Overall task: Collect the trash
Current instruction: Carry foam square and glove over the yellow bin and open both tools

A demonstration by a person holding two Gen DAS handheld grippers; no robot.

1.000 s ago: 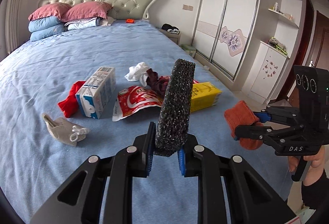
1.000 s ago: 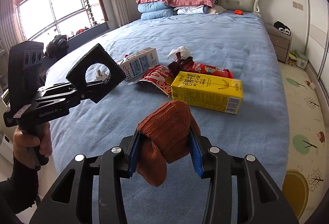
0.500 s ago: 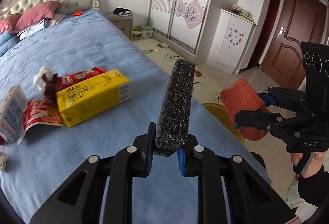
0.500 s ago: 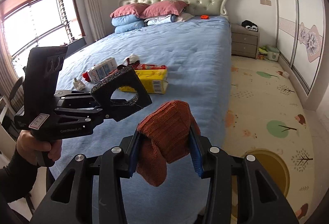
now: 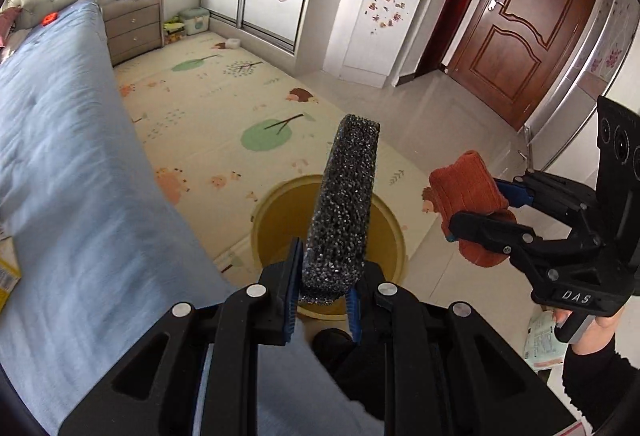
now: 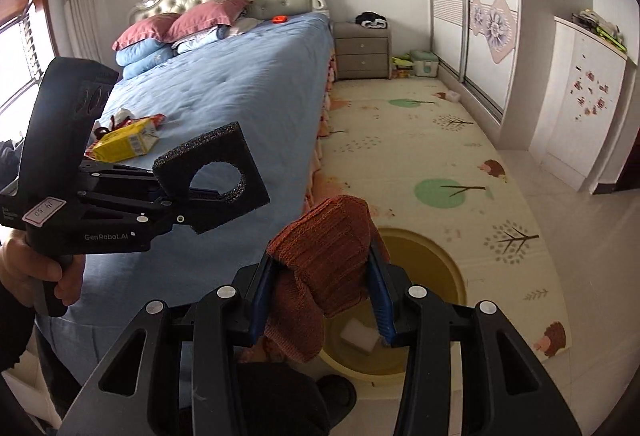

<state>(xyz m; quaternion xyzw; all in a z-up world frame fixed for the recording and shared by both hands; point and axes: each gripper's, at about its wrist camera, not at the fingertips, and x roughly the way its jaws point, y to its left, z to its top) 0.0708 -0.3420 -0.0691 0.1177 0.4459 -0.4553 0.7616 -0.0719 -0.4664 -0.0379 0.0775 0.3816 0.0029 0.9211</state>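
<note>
Foam (image 5: 343,211), long axis upright, is clamped in the left gripper (image 5: 322,300), directly in front of the yellow bin (image 5: 276,207) at lower centre. The rust cloth (image 6: 324,268) is pinched in the right gripper (image 6: 320,312), jaws partly apart; the bin (image 6: 444,268) lies just below and right of it, so the right looks nearer. Legible: "DAS" on the right gripper, "GenRobot.AI" and a handwritten tag on the left; carton (image 6: 124,143) sits on the bed (image 6: 240,91), mid-left.
</note>
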